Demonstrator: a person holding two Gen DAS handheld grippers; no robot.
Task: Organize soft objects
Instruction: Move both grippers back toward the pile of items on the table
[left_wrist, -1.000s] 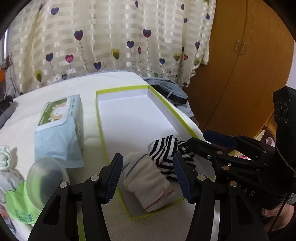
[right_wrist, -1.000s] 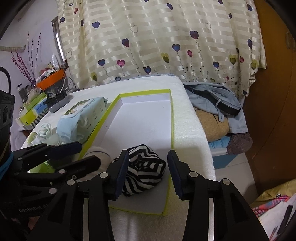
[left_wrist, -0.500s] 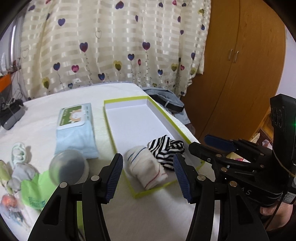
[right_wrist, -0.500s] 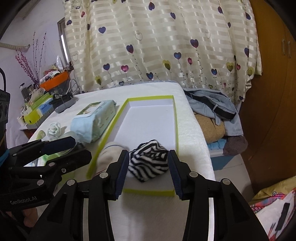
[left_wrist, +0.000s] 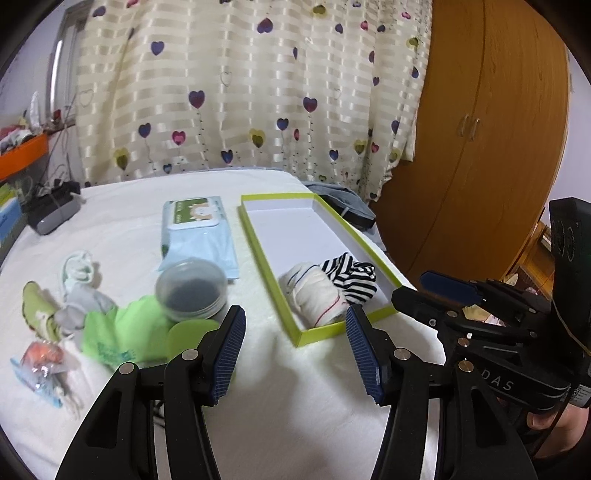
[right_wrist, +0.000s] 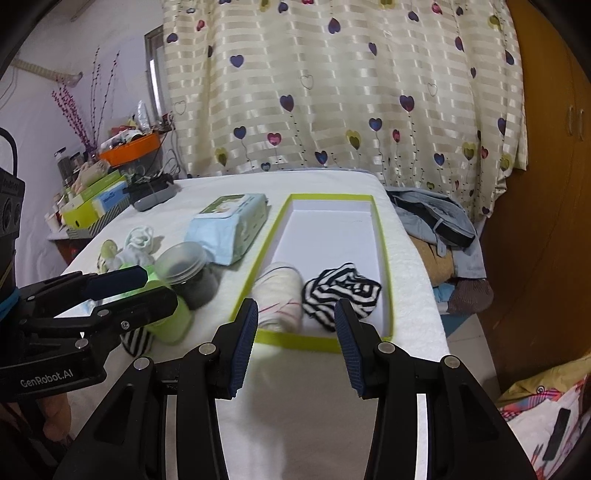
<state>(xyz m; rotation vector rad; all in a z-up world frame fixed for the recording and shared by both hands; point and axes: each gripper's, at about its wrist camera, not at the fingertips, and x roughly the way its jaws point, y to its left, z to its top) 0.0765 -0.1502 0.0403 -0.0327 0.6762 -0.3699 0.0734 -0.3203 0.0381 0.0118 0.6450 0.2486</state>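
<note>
Both claws (left_wrist: 295, 350) (right_wrist: 295, 345) further back from box (left_wrist: 325, 334), spread, empty; "GenRobot.AI" label.

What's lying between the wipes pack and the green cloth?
A clear round jar with dark contents sits between the wipes pack and the green cloth, seen clearest from the left wrist.

A lime-green rim is seen on the white box (left_wrist: 384, 275); one sock (left_wrist: 351, 277) is striped black and white, the other sock (left_wrist: 314, 295) cream with red lines.
</note>
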